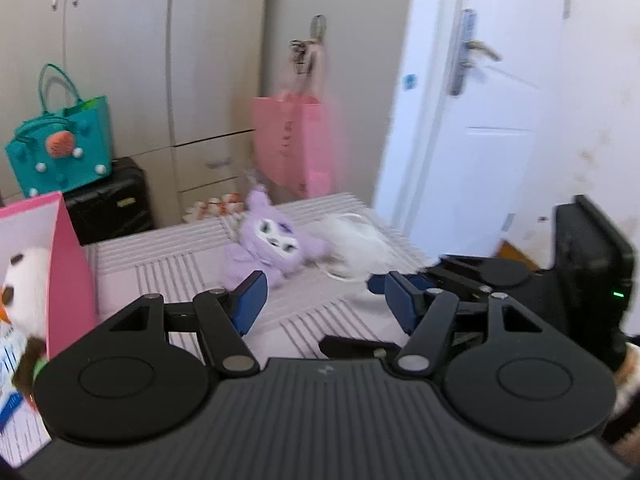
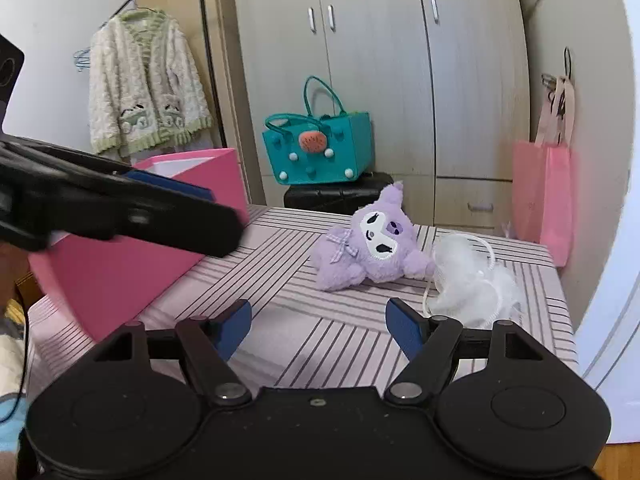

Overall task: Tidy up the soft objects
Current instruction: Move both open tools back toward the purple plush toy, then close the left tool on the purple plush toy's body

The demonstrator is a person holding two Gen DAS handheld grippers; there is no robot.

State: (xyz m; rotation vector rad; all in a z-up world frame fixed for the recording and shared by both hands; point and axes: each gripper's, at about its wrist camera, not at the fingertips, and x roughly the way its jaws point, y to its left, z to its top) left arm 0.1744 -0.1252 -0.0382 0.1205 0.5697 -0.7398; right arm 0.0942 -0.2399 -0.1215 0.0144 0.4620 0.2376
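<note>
On the striped table point(image 2: 340, 344), a purple plush point(image 2: 372, 240) and white pouf point(image 2: 472, 280) lie touching, within reach; both the left gripper point(image 1: 324, 304) and right gripper point(image 2: 318, 328) are held wide, empty, beside the pink box point(image 2: 132, 256), likely the intended container.

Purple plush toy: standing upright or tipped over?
Tipped over. The purple plush toy lies on its side on the striped table, face tilted, touching the white mesh pouch.

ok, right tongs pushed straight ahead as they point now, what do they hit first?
Probably the purple plush, lying on the striped table roughly centred ahead of the open right tongs. The white fluffy item sits right of that line. Depth is unclear; a low path might meet the table first.
</note>
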